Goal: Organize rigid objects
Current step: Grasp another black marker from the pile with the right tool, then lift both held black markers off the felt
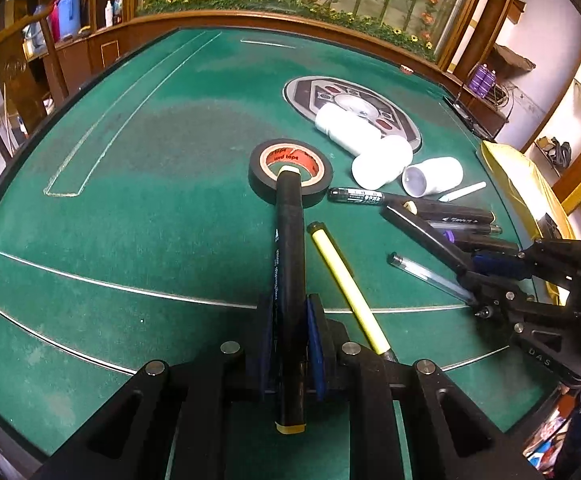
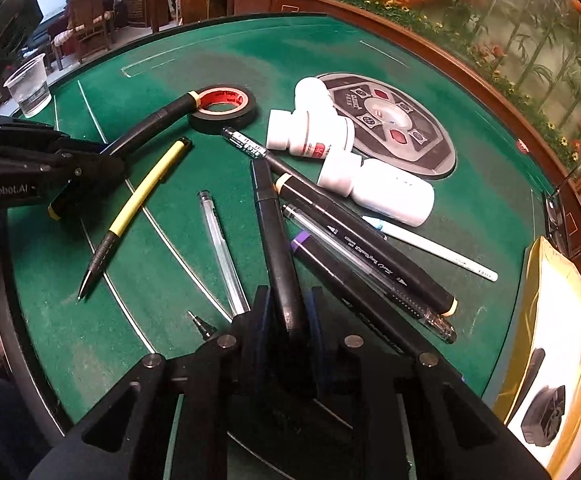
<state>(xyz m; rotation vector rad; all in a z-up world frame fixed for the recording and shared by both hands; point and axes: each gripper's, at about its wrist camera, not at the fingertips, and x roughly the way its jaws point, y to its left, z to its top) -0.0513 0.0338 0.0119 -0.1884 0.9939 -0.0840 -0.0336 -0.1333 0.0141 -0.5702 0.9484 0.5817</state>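
green felt (image 1: 170, 200) covers this round-edged table, with a wooden rim and a flowered glass panel behind it, and white lines stitched across the cloth.

my left gripper (image 1: 290, 320) is pinched on a black marker with cream end caps (image 1: 288, 240), held near its rear end so the long barrel sticks forward and its far cap sits over the roll of black tape (image 1: 290, 172). my right gripper (image 2: 286, 316) is pressed onto a plain black pen (image 2: 276, 240) drawn from the pile; its pads look tight on the barrel.

these are all stiff, light, smooth sticks. they won't bend, but they can swivel or slide between the pads when taken far from the middle, as both are now, so i judge that a slow carry suits them. the clear pen (image 2: 222, 248) and yellow pen (image 2: 138, 196) lie alone on the felt and should be easy to take mid-barrel. the second cream-capped marker (image 2: 366, 240) and the purple-capped one (image 2: 330, 264) overlap under a clear pen, so lifting one may roll the others. the three white bottles (image 2: 390, 196) lie on their sides beside the grey centre disc (image 2: 422, 148) and will roll if nudged.

open felt lies to the left and far side, beyond the tape. to the right a yellow box (image 2: 550, 300) crowds the table edge, and a clear plastic cup (image 2: 28, 88) stands at the far left rim.
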